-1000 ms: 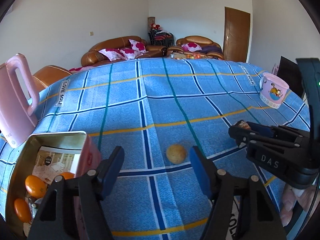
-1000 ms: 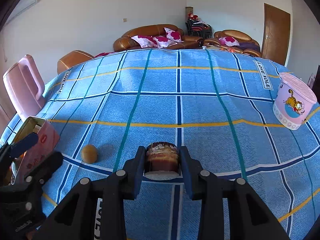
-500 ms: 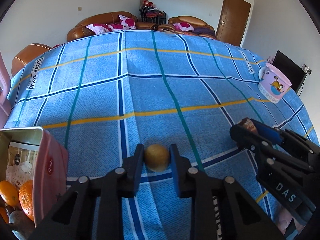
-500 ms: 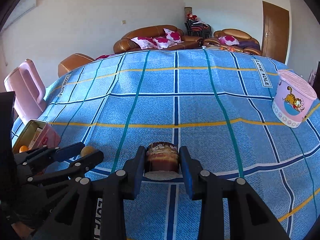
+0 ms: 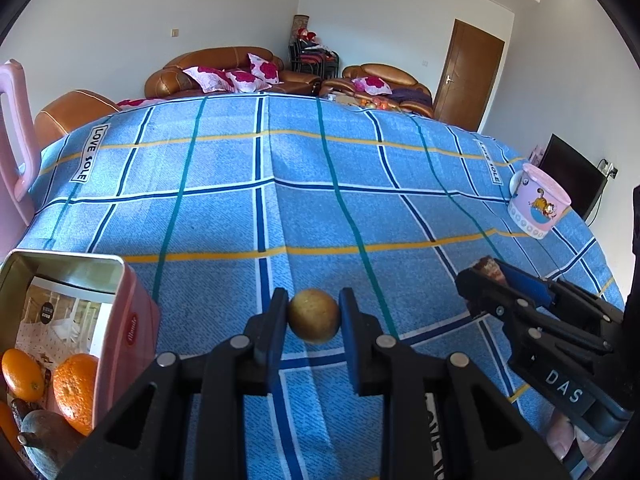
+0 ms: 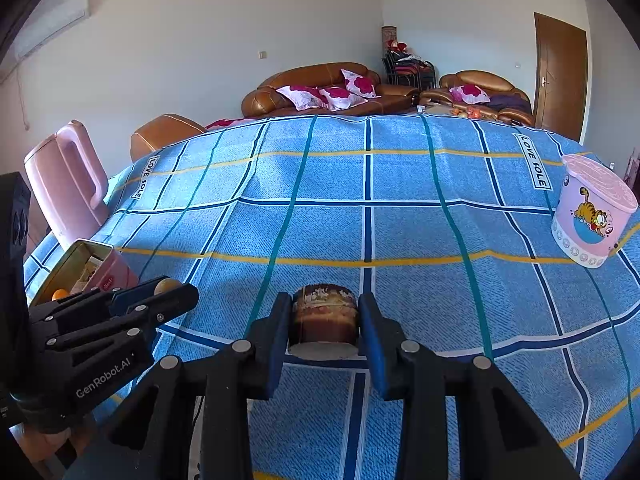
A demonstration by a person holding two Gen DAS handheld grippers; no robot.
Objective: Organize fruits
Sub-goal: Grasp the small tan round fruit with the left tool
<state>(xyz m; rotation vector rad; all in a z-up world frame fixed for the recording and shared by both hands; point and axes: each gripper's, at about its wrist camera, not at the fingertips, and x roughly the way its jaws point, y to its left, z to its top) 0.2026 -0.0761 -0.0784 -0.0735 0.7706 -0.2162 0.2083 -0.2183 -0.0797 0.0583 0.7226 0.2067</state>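
My left gripper [image 5: 314, 318] is shut on a small round yellow-brown fruit [image 5: 314, 321] and holds it over the blue checked tablecloth. It also shows in the right wrist view [image 6: 160, 292] at the left. A pink tin [image 5: 132, 320] at the lower left holds oranges [image 5: 74, 390] and a dark fruit [image 5: 44, 436]. My right gripper [image 6: 324, 322] is shut on a small brown cake [image 6: 324, 316]. It shows in the left wrist view [image 5: 486, 276] at the right.
A pink kettle [image 6: 66, 184] stands at the table's left edge behind the tin [image 6: 116, 270]. A pink cartoon-cat tub [image 6: 592, 212] stands at the right edge. Brown sofas [image 6: 320, 88] lie beyond the table.
My left gripper moved forward, closed on the round fruit and lifted it slightly. My right gripper kept hold of the cake and barely moved.
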